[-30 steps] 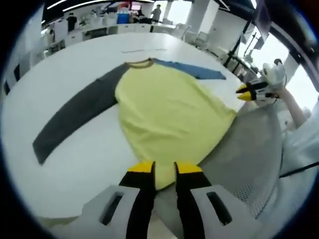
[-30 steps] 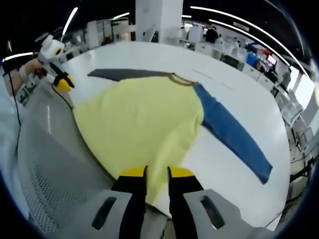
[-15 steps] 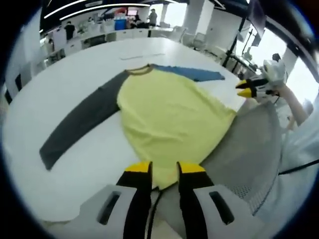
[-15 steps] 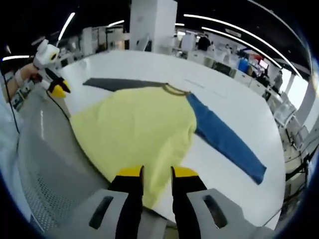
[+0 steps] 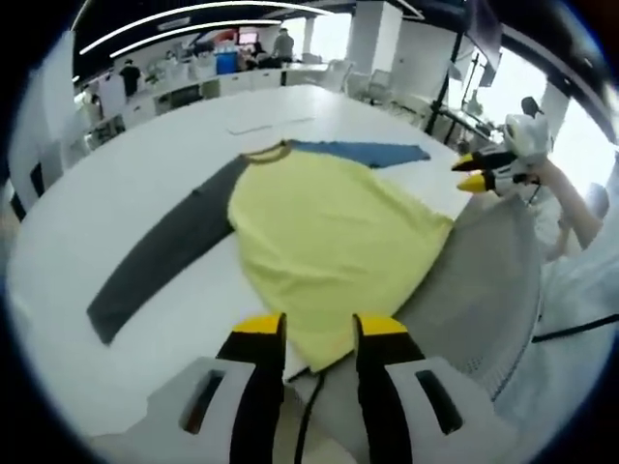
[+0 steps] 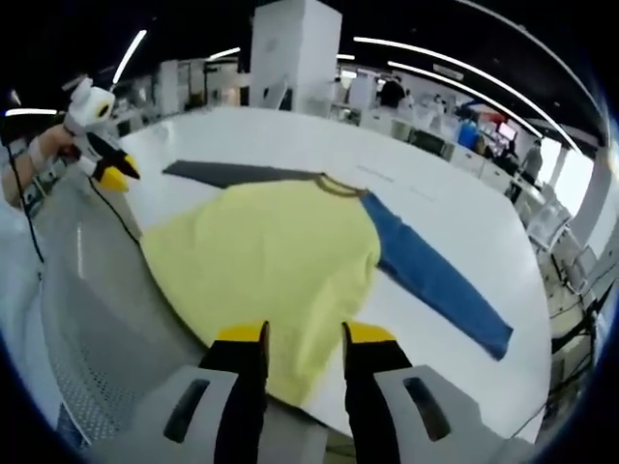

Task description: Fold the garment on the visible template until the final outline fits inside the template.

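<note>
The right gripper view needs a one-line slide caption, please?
Open right gripper above the hem of a yellow shirt lying flat on a white table.

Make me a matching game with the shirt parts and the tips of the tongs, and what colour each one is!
Things:
1. shirt body
2. one sleeve
3. other sleeve
4. collar

Colours:
A. dark grey
B. brown
C. pale yellow
D. blue

Pairs: 1-C, 2-D, 3-A, 4-B. The tips of both tongs, left and right, are bright yellow too, and both are open.
</note>
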The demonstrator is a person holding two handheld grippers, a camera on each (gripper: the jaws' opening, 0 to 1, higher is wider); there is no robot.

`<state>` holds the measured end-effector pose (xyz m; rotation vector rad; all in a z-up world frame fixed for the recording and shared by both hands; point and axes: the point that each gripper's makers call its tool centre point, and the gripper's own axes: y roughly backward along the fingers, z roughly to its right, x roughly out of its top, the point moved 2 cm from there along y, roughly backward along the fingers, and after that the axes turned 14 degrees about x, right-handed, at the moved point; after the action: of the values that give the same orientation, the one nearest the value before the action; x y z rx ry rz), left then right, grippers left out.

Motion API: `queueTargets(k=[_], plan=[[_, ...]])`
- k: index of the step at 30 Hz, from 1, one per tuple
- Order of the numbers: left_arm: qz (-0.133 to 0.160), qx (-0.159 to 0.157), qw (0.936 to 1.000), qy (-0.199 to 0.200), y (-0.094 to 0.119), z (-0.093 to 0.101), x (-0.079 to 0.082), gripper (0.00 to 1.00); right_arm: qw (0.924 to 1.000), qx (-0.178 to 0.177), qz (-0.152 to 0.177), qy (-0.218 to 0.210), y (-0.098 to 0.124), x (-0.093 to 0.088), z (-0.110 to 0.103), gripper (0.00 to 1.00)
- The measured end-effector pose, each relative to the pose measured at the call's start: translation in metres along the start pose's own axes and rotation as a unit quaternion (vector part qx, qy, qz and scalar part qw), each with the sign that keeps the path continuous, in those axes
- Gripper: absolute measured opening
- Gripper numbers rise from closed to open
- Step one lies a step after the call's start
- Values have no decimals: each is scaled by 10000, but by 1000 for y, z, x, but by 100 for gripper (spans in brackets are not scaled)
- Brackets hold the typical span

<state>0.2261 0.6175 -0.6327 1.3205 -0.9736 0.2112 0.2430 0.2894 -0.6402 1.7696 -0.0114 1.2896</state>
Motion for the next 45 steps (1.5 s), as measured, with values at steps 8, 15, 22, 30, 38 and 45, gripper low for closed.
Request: queueTargets(k=[8, 15, 22, 30, 38, 45], plan=[[85, 56, 9999, -25, 4, 2, -3, 43, 9999, -51, 56, 76, 1, 6, -4, 36], [141, 33, 9999, 42, 8, 2, -6, 47, 9999, -153, 5, 18, 3, 0, -7, 45], [266, -9, 9996, 106, 12, 5, -4, 53, 9997, -228, -26, -26, 4, -3, -7, 56], [275, 226, 9993, 85, 10, -2, -6, 70, 9996, -270, 22, -49, 3, 0, -6, 69], [257, 163, 9995, 108, 8, 0, -5, 72, 9994, -336, -32, -32, 5, 0, 1, 76], [231, 113, 9996, 83, 4, 3, -4, 76, 9995, -315, -48, 1, 4, 2, 6, 79]])
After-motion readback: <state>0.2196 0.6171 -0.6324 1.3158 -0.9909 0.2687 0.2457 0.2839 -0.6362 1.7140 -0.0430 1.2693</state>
